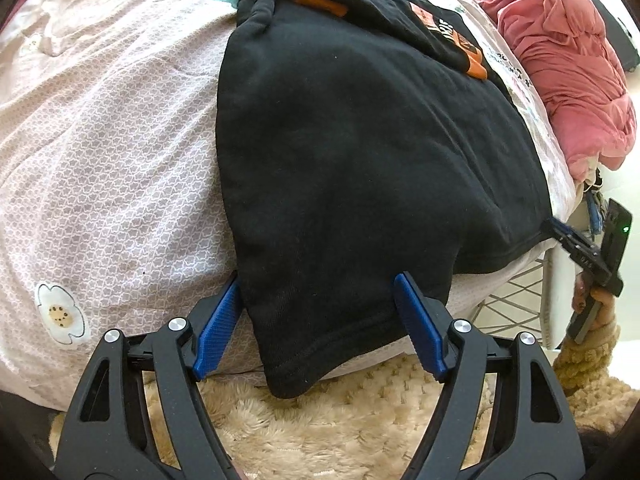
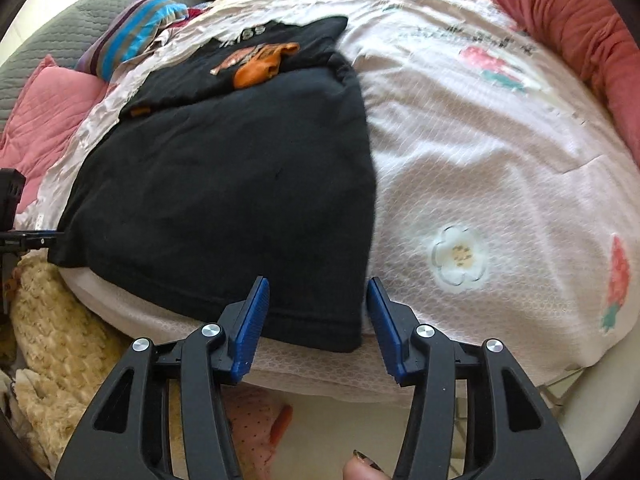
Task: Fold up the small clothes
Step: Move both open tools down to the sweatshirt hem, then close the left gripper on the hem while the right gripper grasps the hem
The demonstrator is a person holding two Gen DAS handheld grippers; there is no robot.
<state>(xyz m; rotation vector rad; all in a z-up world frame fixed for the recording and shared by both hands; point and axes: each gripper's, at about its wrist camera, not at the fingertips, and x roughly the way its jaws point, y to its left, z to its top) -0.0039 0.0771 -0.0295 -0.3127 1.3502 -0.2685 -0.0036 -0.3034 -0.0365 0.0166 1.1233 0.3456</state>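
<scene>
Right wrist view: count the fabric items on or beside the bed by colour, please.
Black garment: 1
Pink pillow: 1
Red bundle: 1
Striped cloth: 1
Grey quilt: 1
Total: 5

Black garment [image 1: 360,160] with orange print; pink flowered bedsheet [image 1: 120,140].

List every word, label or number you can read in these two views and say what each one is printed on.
"KISS", partly cut off: white letters on the black garment at its far end; the right wrist view shows the same print blurred.
Orange patch on the black garment: dark letters, too folded to read.
Dark lettering on the pink bedspread: too blurred to read.
Nothing else legible.
</scene>
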